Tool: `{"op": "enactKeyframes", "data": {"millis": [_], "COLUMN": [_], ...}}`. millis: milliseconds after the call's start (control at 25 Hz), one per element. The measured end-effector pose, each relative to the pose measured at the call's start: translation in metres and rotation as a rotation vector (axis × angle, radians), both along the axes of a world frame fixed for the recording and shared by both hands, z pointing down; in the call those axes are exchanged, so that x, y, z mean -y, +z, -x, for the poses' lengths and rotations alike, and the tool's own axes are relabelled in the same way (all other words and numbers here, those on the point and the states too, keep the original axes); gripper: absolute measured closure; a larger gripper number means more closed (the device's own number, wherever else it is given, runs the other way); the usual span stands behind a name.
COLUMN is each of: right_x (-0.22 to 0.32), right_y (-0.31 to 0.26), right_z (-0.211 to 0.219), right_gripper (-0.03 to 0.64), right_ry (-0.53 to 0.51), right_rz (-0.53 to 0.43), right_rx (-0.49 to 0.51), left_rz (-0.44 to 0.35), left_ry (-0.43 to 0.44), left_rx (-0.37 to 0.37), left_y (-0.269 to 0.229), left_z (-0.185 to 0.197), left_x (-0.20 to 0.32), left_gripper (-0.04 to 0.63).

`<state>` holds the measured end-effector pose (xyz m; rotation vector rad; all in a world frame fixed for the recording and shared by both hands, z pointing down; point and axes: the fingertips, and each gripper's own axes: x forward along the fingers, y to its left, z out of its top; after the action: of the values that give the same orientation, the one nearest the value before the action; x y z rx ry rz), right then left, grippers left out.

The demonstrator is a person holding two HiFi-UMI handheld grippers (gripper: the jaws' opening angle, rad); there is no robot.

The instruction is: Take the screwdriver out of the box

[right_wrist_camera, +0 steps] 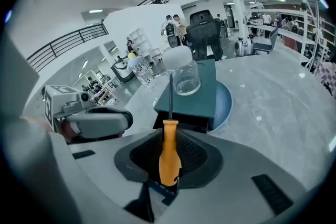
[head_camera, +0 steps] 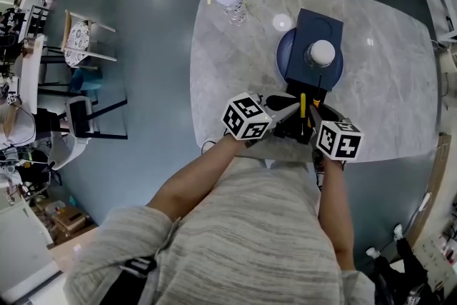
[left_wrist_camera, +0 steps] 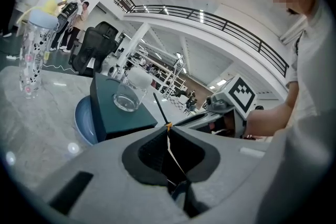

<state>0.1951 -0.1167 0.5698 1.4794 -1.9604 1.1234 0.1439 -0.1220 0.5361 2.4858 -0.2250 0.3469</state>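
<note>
A dark teal box (head_camera: 314, 32) stands on a blue plate (head_camera: 281, 53) on the marble table (head_camera: 385, 82). My right gripper (right_wrist_camera: 169, 127) is shut on the screwdriver (right_wrist_camera: 169, 157). Its orange handle sits between the pads and its black shaft points up towards the box (right_wrist_camera: 194, 94). In the head view the screwdriver (head_camera: 303, 105) is just in front of the box's near side. My left gripper (left_wrist_camera: 169, 131) is shut with nothing in it, close beside the right gripper (head_camera: 308, 114). From the left gripper view the screwdriver's shaft (left_wrist_camera: 159, 106) slants in front of the box (left_wrist_camera: 118, 115).
A clear glass jar (head_camera: 321, 53) with a white lid rests on top of the box. A clear bottle (head_camera: 230, 0) with a yellow cap stands at the table's far left corner. Chairs (head_camera: 82, 43) and shelves are on the floor to the left.
</note>
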Motion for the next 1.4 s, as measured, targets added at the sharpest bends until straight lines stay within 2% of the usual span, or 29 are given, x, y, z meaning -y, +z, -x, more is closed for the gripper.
{"op": "enactKeyframes", "data": {"millis": [400, 600, 840, 1000, 1200, 1400], "right_x": [0.004, 0.004, 0.007, 0.012, 0.017, 0.019], "right_y": [-0.026, -0.03, -0.031, -0.028, -0.025, -0.023], "right_z": [-0.032, -0.05, -0.068, -0.075, -0.083, -0.092], "right_gripper": [0.535, 0.535, 0.535, 0.535, 0.535, 0.535], "right_ry": [-0.07, -0.122, -0.166, -0.192, -0.209, -0.206], "right_rz": [-0.064, -0.079, -0.088, -0.091, -0.1, -0.099], "right_rx": [0.054, 0.081, 0.117, 0.141, 0.165, 0.18], "left_rz": [0.0, 0.016, 0.095, 0.115, 0.13, 0.167], "left_ry": [-0.063, -0.145, -0.242, -0.3, -0.35, -0.372], "left_rx": [0.057, 0.168, 0.262, 0.337, 0.424, 0.478], "left_y": [-0.004, 0.008, 0.027, 0.042, 0.059, 0.076], "left_z": [-0.032, -0.047, -0.058, -0.056, -0.056, -0.059], "left_x": [-0.001, 0.0, 0.0, 0.003, 0.006, 0.005], "left_gripper": [0.571, 0.571, 0.571, 0.571, 0.569, 0.569]}}
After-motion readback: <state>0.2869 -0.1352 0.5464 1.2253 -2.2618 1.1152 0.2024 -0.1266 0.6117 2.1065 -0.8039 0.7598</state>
